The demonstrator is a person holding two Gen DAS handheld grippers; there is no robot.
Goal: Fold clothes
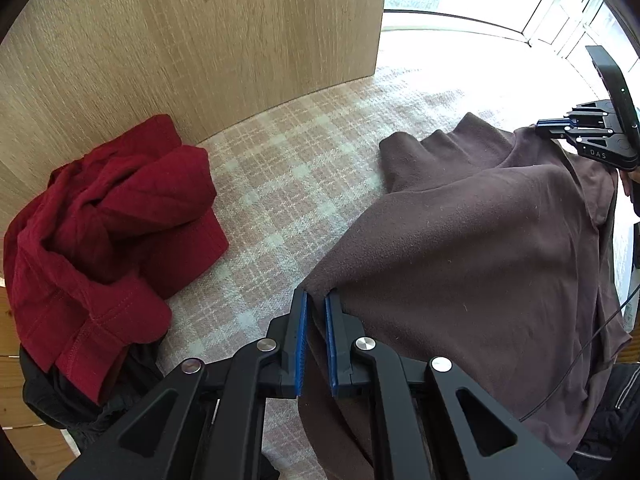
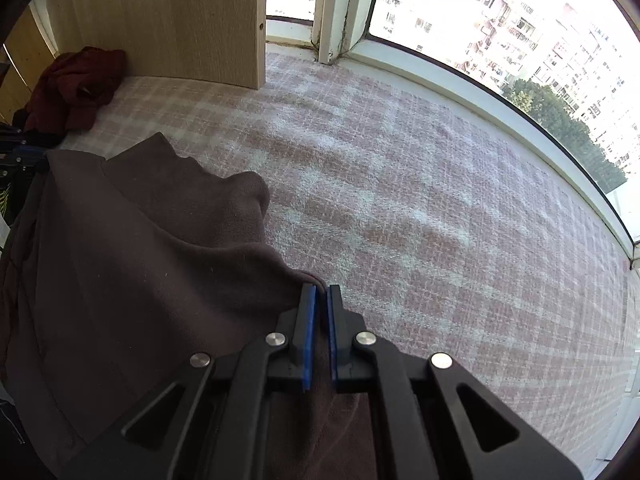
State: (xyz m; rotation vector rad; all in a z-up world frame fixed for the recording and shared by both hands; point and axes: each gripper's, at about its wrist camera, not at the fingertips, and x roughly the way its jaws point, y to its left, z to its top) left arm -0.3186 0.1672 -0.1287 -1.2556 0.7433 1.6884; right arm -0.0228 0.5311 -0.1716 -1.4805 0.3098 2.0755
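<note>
Brown fleece fills the foreground of both wrist views: the brown garment (image 1: 480, 240) is pinched at two edges and stretched between the tools above a pink and white checked cloth (image 2: 400, 208). Nearest the left camera, the left gripper (image 1: 316, 300) has its blue-padded jaws drawn almost together, with a fold of the brown fabric caught between them at the tips. In the right wrist view the right gripper (image 2: 321, 294) is likewise nearly closed, nipping a bunched corner of the same garment, whose body hangs away to the left and drapes down under the tool. Across the garment in the left view, the right gripper (image 1: 560, 126) shows again at the far edge, its fingers pressed on the fabric near the collar. Further out on the checked cloth, a crumpled red garment (image 1: 104, 236) lies heaped against a light wooden panel (image 1: 192, 40), with something black under its near edge. Beyond the cloth runs a white window frame (image 2: 460, 80), with apartment blocks and trees outside.
</note>
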